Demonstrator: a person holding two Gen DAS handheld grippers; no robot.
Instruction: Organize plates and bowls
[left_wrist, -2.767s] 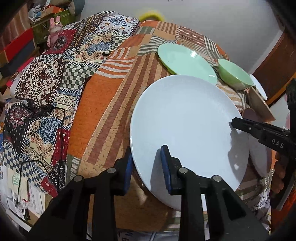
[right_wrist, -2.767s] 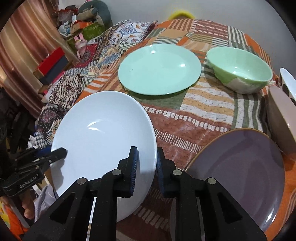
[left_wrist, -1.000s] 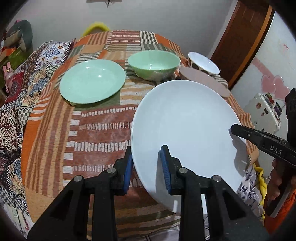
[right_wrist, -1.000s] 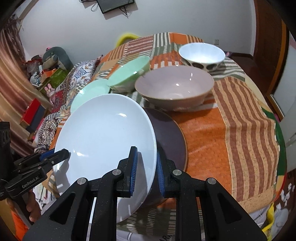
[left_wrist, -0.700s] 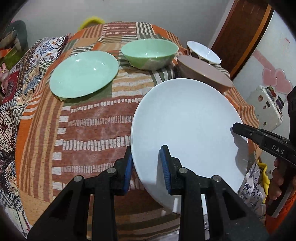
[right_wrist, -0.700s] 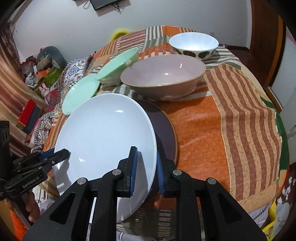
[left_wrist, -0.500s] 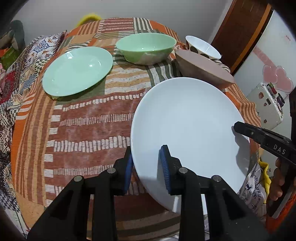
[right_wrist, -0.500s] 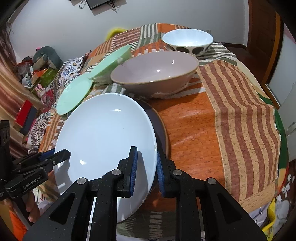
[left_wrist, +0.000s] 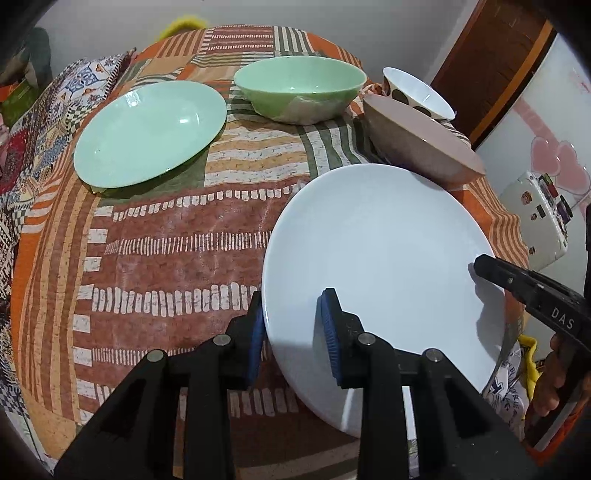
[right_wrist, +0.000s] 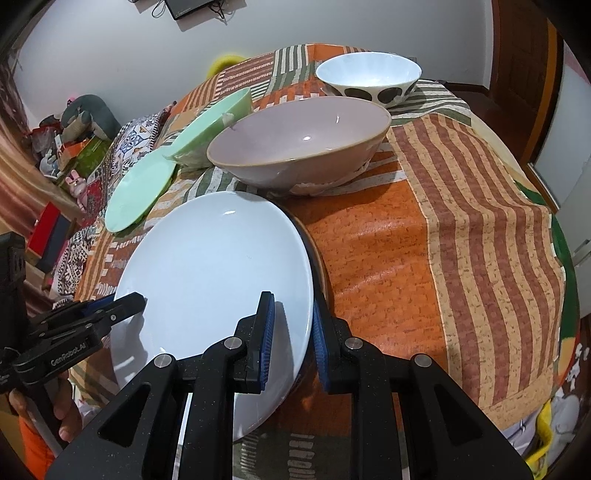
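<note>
Both claws are clamped on the rim of the large round white plate (left_wrist: 380, 251): the left gripper (left_wrist: 293, 332) on its left edge, the right gripper (right_wrist: 291, 339) on its right, holding it just over a dark plate (right_wrist: 317, 266) on the striped patchwork tablecloth (right_wrist: 424, 236). Just beyond stands a wide mauve ceramic bowl (right_wrist: 299, 144). Farther back are a pale green plate (left_wrist: 147, 133), a pale green bowl (left_wrist: 299, 88) and a white bowl with dark spots (right_wrist: 369, 79).

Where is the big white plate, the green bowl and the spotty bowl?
white plate (left_wrist: 380, 251), left wrist view, middle of its face.
green bowl (left_wrist: 299, 79), left wrist view, inside wall.
spotty bowl (right_wrist: 367, 72), right wrist view, white inside.
</note>
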